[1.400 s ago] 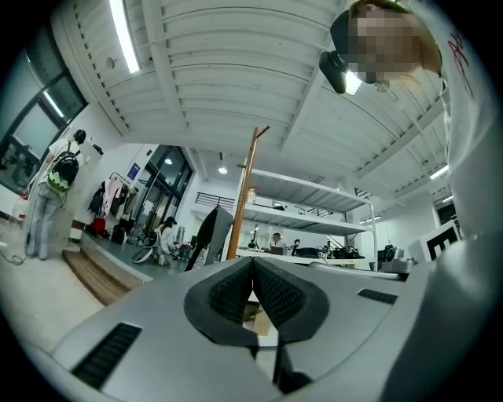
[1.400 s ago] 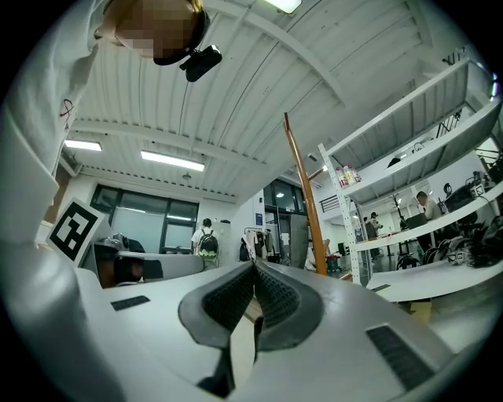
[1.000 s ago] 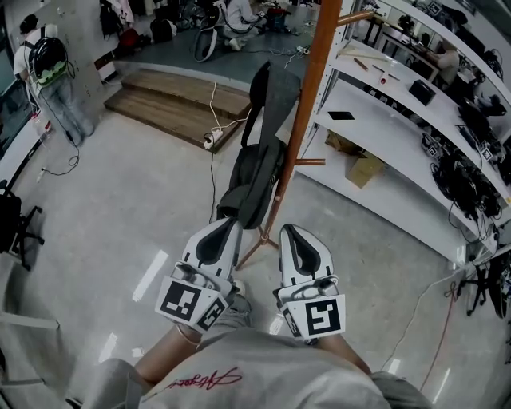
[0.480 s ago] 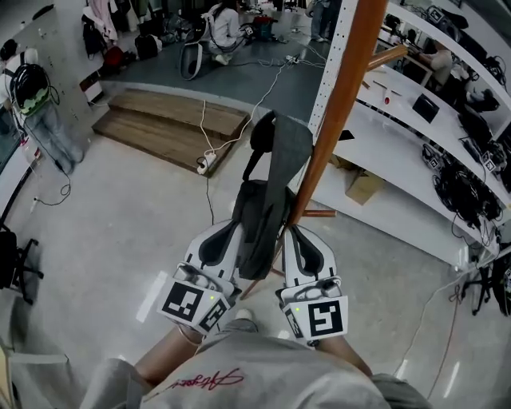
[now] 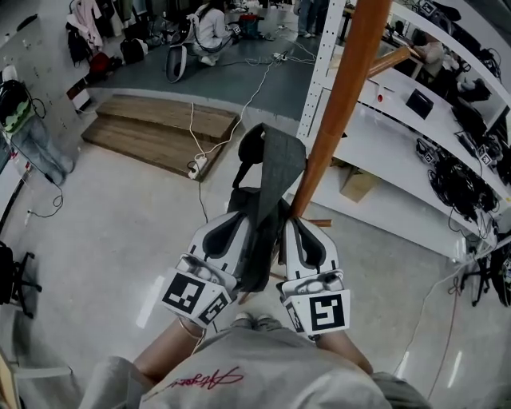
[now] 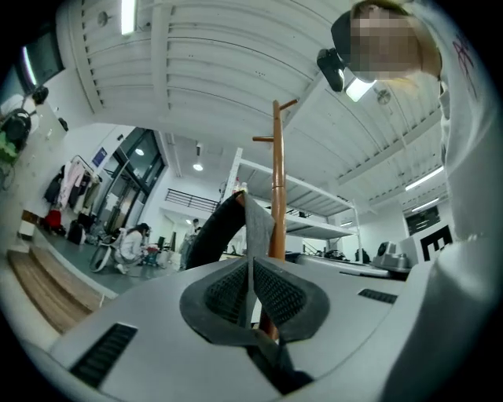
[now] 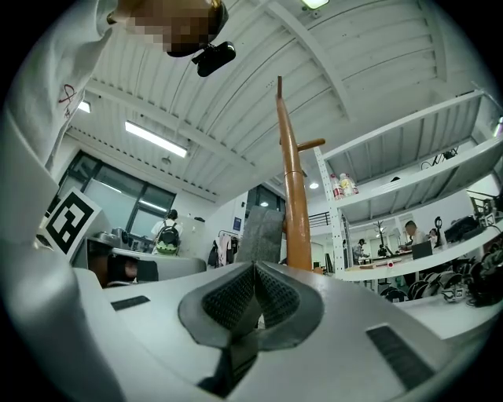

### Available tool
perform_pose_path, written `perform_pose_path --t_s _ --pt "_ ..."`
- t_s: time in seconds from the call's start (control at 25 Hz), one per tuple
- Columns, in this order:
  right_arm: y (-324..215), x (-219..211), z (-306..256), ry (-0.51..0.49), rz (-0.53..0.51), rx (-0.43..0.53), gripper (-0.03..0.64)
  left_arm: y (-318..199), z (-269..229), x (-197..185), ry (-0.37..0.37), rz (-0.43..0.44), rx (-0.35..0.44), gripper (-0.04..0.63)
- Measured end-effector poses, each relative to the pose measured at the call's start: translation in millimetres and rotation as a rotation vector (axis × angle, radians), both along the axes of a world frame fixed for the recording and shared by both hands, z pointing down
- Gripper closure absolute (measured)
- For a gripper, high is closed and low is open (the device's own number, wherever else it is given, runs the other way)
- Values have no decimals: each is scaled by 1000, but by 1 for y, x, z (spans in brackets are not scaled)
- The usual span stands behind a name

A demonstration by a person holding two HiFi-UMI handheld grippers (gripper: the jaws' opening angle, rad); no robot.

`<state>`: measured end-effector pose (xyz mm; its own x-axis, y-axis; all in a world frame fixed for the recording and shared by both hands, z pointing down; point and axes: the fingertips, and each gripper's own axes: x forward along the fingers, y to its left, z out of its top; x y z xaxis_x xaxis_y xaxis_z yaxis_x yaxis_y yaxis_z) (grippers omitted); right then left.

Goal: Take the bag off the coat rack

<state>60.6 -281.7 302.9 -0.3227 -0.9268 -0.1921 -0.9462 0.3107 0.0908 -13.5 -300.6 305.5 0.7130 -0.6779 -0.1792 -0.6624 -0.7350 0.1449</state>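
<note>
A dark grey bag (image 5: 270,164) hangs by its straps from the orange-brown coat rack pole (image 5: 339,112). In the head view my left gripper (image 5: 234,222) sits against the bag's left side and my right gripper (image 5: 292,225) against its right side, beside the pole. In the left gripper view my left gripper (image 6: 250,265) is shut, with its pads meeting and nothing between them; the bag's strap (image 6: 236,224) and the pole (image 6: 277,196) rise just beyond. My right gripper (image 7: 254,273) is shut and empty too, with the grey strap (image 7: 261,232) and the pole (image 7: 292,188) close ahead.
White shelving (image 5: 383,152) stands right of the pole, with a cardboard box (image 5: 357,184) under it. A rack peg (image 5: 395,60) sticks out to the right. A low wooden platform (image 5: 160,128) and floor cables (image 5: 196,164) lie at left. People (image 5: 209,24) sit at the back.
Both grippers have moved forward to the rack. They were short of the bag a second ago and now flank its lower part, still shut.
</note>
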Motion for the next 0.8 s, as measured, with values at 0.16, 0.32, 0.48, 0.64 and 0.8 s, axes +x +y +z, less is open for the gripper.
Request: perform_pose_path --t_s 0.16,0.32,0.48,0.64,0.8 --pt "-1 4 -3 3 -19 -4 600 -7 -9 13 -28 36 -9 569" --pt "-2 5 -3 4 -46 -8 600 -21 -21 19 -61 42 -17 369" --pt "-3 8 0 8 -59 -13 600 -37 -29 39 -121 97 2 297" --pt "-4 13 -1 6 -57 -13 600 -46 -32 59 -171 170 -10 272" --pt "-7 19 -1 4 -48 -11 600 -50 -23 80 -221 268 -29 272"
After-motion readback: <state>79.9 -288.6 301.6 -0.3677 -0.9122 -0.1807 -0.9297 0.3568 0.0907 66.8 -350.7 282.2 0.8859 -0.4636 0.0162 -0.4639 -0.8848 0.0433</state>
